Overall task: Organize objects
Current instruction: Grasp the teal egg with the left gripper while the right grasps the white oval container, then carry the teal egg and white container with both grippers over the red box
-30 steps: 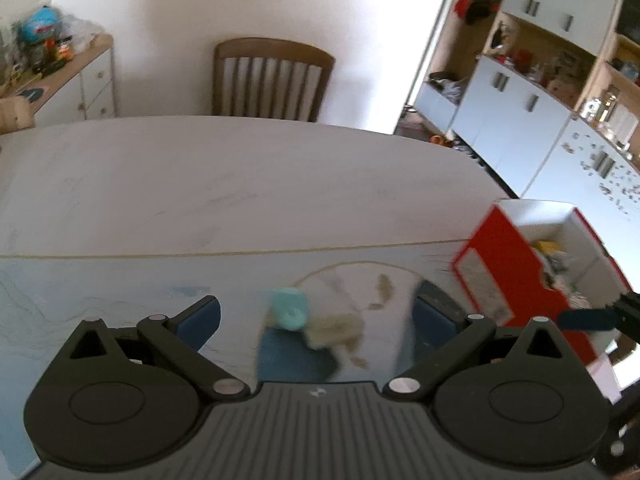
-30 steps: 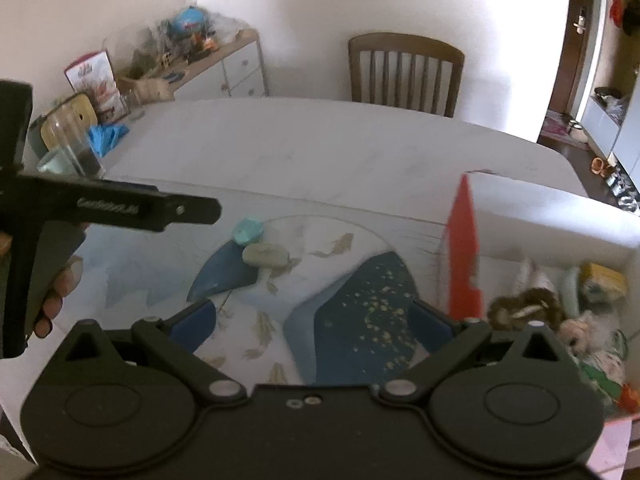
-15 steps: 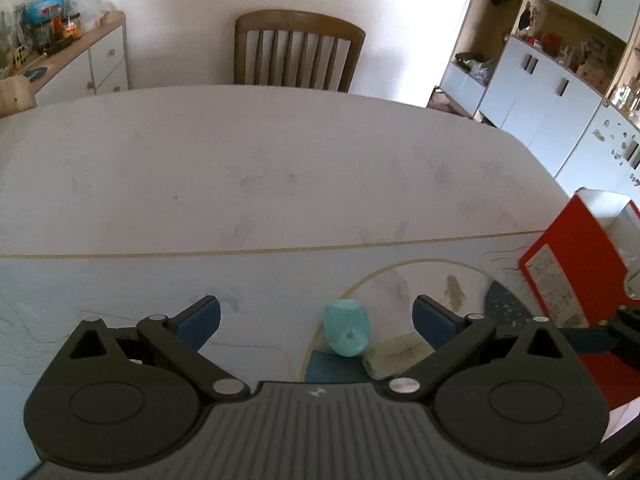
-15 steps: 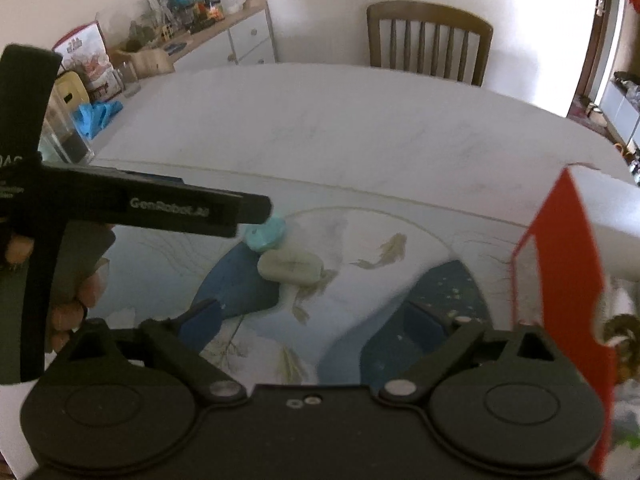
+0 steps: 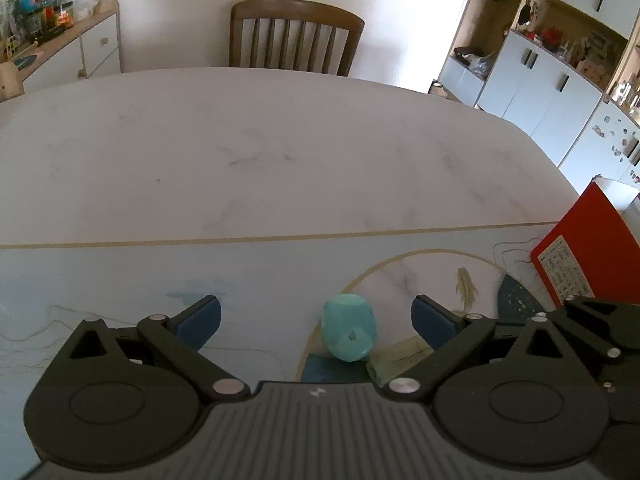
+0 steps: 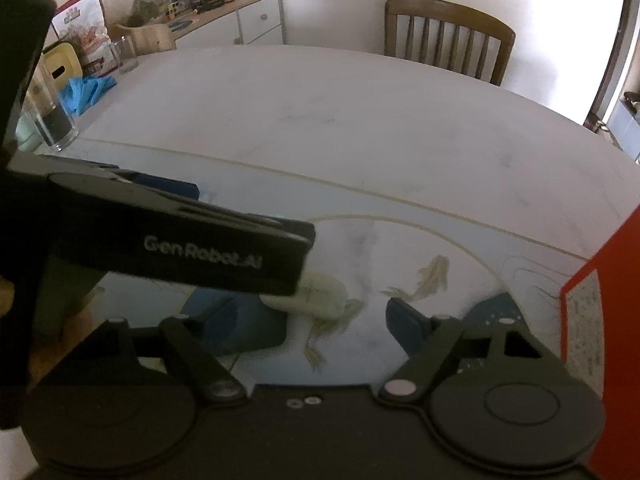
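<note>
A small teal object (image 5: 350, 332) lies on the printed mat (image 5: 120, 280), between the wide-apart fingers of my open left gripper (image 5: 316, 320), nearer the right pad and touching neither. Right beside it is a pale cream object (image 5: 396, 356), half hidden behind the gripper body. In the right wrist view the pale object (image 6: 326, 292) lies just ahead of my right gripper (image 6: 316, 320). That gripper's jaws are closing and do not touch it. The left gripper's black body (image 6: 200, 248) crosses the view and hides the teal object and part of the pale one.
A red box (image 5: 588, 252) stands on the mat's right edge, close beside the right gripper (image 6: 600, 320). A glass (image 6: 56, 120) and blue gloves (image 6: 88, 88) sit at the table's far left. A wooden chair (image 5: 296, 32) stands behind the marble table (image 5: 280, 140).
Both grippers have come down toward the two small objects. The right gripper moved left, away from the box, and its jaws narrowed. The left gripper's body now fills more of the right view.
</note>
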The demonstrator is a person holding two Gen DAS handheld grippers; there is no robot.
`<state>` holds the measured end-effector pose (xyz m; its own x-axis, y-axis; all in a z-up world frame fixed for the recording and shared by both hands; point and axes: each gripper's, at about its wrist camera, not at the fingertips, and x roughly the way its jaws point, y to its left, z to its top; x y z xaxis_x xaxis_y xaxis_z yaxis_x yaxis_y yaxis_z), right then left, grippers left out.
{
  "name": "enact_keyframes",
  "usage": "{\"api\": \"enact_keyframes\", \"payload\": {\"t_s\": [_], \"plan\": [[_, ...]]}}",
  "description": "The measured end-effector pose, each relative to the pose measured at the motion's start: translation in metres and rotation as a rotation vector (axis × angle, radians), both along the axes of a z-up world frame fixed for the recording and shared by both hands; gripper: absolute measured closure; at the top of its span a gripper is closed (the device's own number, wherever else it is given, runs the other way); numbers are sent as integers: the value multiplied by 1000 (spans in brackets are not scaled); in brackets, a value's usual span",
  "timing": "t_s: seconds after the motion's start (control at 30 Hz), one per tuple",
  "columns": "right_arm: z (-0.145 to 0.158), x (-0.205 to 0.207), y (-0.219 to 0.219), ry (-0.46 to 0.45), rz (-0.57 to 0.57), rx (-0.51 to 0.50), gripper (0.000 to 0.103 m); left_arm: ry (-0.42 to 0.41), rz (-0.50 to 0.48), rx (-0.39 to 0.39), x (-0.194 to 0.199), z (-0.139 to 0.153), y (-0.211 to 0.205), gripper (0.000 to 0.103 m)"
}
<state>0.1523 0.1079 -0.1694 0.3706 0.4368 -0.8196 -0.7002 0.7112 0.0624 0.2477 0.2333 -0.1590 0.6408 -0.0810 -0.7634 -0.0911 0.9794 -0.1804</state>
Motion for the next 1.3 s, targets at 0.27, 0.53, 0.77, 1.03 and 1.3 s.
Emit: {"api": "enact_keyframes", "payload": {"t_s": [0.27, 0.53, 0.77, 1.03, 1.3], "plan": [[-4, 3, 5, 13, 7, 1, 34, 2, -17, -12, 0, -4, -6, 36], [-5, 4, 8, 9, 15, -3, 52, 7, -22, -36, 0, -4, -6, 69], [-1, 6, 0, 14, 5, -5, 54, 9, 4, -45, -4, 4, 1, 73], [29, 4, -25, 27, -33, 37, 53, 20, 11, -72, -23, 29, -2, 73], [67, -11, -55, 15, -36, 57, 53, 15, -23, -86, -47, 58, -23, 73]]}}
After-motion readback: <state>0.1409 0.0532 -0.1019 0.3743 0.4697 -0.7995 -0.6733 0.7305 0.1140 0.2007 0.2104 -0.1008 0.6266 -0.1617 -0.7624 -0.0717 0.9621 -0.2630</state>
